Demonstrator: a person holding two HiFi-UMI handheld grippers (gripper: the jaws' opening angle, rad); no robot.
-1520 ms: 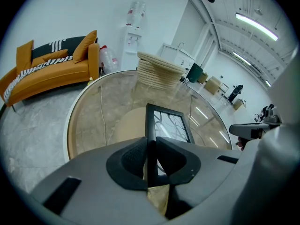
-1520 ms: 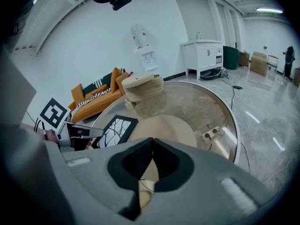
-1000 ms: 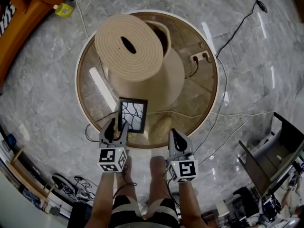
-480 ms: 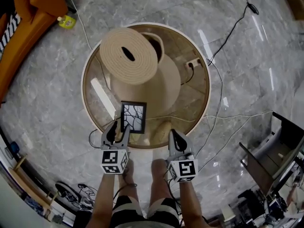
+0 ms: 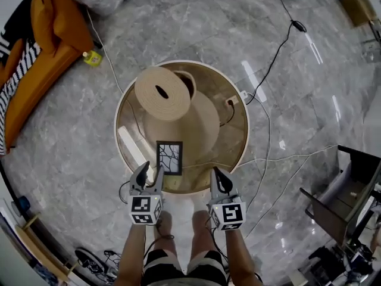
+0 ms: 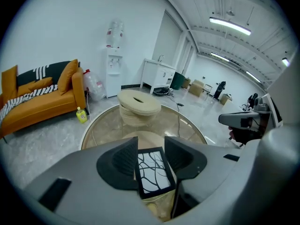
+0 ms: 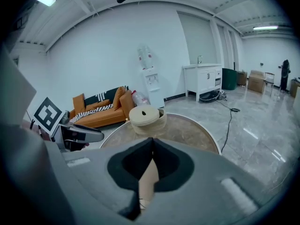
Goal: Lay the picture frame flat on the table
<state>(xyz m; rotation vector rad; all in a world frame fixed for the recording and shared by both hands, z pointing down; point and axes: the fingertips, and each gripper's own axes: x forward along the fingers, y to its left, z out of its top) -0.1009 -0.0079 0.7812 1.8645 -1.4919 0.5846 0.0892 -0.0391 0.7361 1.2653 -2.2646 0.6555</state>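
The black picture frame (image 5: 169, 157) with a branch print lies flat on the round glass table (image 5: 233, 137), near its front edge. My left gripper (image 5: 150, 173) hovers above and just in front of it. Its jaws are open and have just been closing slightly with nothing between them. In the left gripper view the frame (image 6: 152, 170) shows through the gap of the left gripper (image 6: 151, 144), down on the table. My right gripper (image 5: 215, 174) hangs to the frame's right, over the table's front rim. It is shut and empty, and in its own view the right gripper (image 7: 152, 142) has its tips touching.
A large beige coiled lamp-like object (image 5: 165, 94) fills the table's back left. A power strip (image 5: 230, 102) with a cable lies at the right rim. Cables (image 5: 280, 46) trail over the marble floor. An orange sofa (image 5: 41, 37) stands far left and a dark stand (image 5: 345, 195) at the right.
Both grippers have risen away from the table, and the table looks smaller in the head view. The frame has stayed flat in the same spot.
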